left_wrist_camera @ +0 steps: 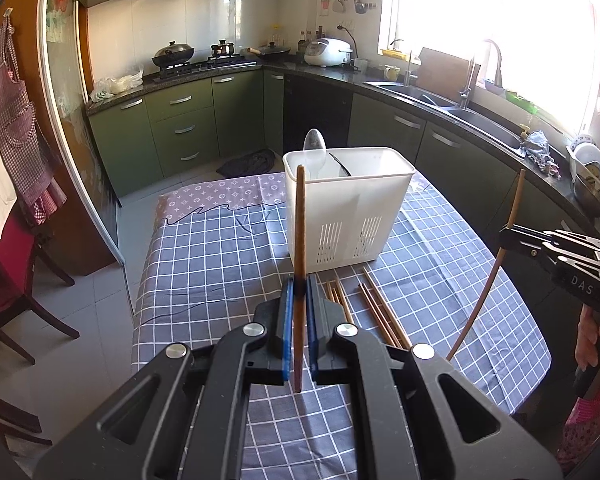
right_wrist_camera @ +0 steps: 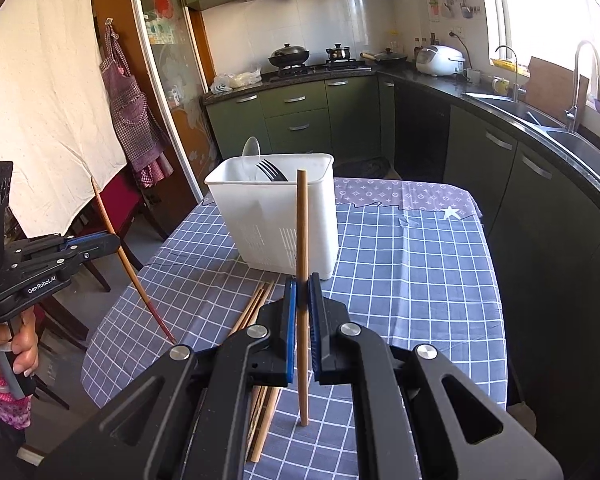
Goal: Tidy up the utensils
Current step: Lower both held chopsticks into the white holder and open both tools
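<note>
A spoon (left_wrist_camera: 315, 145) and fork (right_wrist_camera: 271, 171) were already binned (left_wrist_camera: 348, 216); each hand-held gripper (left_wrist_camera: 299, 292) (right_wrist_camera: 302, 294) was clamped on one chopstick (left_wrist_camera: 299, 240) (right_wrist_camera: 302, 232), others (left_wrist_camera: 380, 312) left on the desk (left_wrist_camera: 204, 264).

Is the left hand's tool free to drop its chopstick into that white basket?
Probably yes. The left gripper holds its chopstick upright just in front of the white basket, whose top is open. A spoon and fork sit towards one end, and the right gripper stays off to the side.

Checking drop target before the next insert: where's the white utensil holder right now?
The white utensil holder stands upright on the checked tablecloth toward the table's far end, centre of both wrist views, with loose chopsticks lying just in front of it.
</note>
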`<state>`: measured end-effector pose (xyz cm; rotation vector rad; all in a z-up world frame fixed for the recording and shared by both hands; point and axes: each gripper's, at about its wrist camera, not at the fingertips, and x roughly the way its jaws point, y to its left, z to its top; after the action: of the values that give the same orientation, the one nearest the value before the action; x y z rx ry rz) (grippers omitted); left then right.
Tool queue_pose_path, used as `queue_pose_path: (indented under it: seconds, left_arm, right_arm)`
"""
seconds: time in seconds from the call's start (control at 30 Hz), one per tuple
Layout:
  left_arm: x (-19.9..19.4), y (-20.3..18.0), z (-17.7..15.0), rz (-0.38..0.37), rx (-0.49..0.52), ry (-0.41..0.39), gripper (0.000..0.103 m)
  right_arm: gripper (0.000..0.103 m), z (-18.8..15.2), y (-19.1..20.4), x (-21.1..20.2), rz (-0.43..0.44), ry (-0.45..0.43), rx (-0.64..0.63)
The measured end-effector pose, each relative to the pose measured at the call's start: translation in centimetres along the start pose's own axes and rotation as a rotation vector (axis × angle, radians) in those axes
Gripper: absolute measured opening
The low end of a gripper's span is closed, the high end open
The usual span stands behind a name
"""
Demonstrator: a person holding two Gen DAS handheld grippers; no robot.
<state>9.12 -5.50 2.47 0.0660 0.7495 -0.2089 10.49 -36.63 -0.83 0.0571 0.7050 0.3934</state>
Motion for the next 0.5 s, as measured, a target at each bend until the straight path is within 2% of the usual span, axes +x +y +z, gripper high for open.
queue_pose_path:
  seconds: [0.23,0.5]
  left_arm:
    - [-0.6,0.0,1.2,-0.02,0.003,-0.008,0.006]
    - [-3.6,-0.2,6.9,-0.062,0.011,-0.087,0.006]
  right_arm:
    - [0.007,1.7,0.3,-1.2,0.048,-0.03,0.007]
    - [0.007,8.4,1.5,-6.1,0.127,-0.158,-0.012]
